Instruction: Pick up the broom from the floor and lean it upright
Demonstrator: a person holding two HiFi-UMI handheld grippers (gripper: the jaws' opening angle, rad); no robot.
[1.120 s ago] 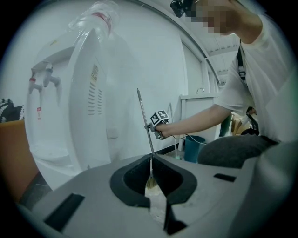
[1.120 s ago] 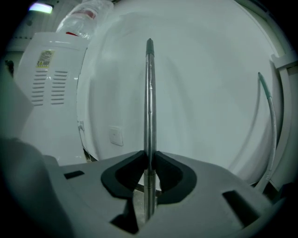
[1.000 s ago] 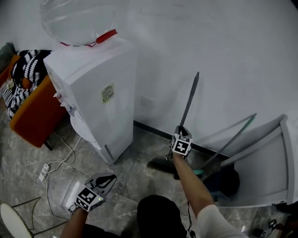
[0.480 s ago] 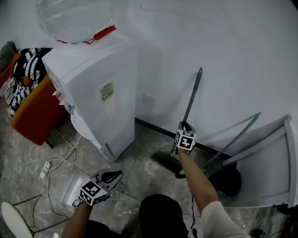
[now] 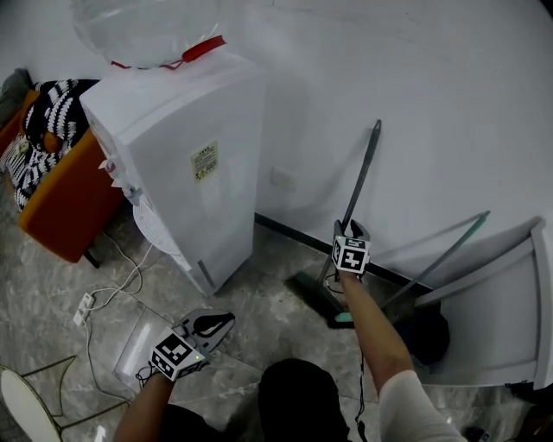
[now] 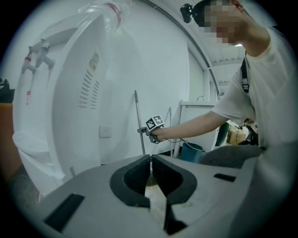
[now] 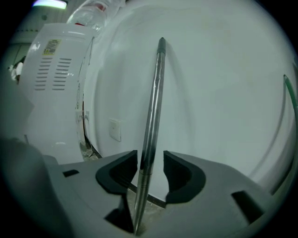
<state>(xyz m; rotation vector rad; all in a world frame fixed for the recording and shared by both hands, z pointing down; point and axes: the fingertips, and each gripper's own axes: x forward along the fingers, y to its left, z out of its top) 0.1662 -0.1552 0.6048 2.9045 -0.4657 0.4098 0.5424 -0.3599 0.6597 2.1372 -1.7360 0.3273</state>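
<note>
Broom (image 5: pixel 362 177), just one, leans upright on the wall (image 5: pixel 449 104) between the opening jaws of the right gripper (image 5: pixel 349 228); at its 7 o'clock the left gripper (image 5: pixel 220 321) hangs closed, empty.

A white short-sleeved shirt (image 6: pixel 249 95) is worn, and its pale sleeve (image 5: pixel 406 414) is seen at the right upper arm. A dark strap (image 6: pixel 244 76) is hung down the front of the shirt, and a small black camera (image 6: pixel 187 11) is mounted at the head. A thin dark cable (image 5: pixel 360 399) is run beside the right forearm. The left gripper (image 5: pixel 225 320) and the right gripper (image 5: pixel 350 228) are built as light grey shells. Each is topped by a white cube (image 5: pixel 177 356) printed with black square markers. The fingers (image 7: pixel 118 174) are lined with black padding, which is scooped into rounded hollows.
</note>
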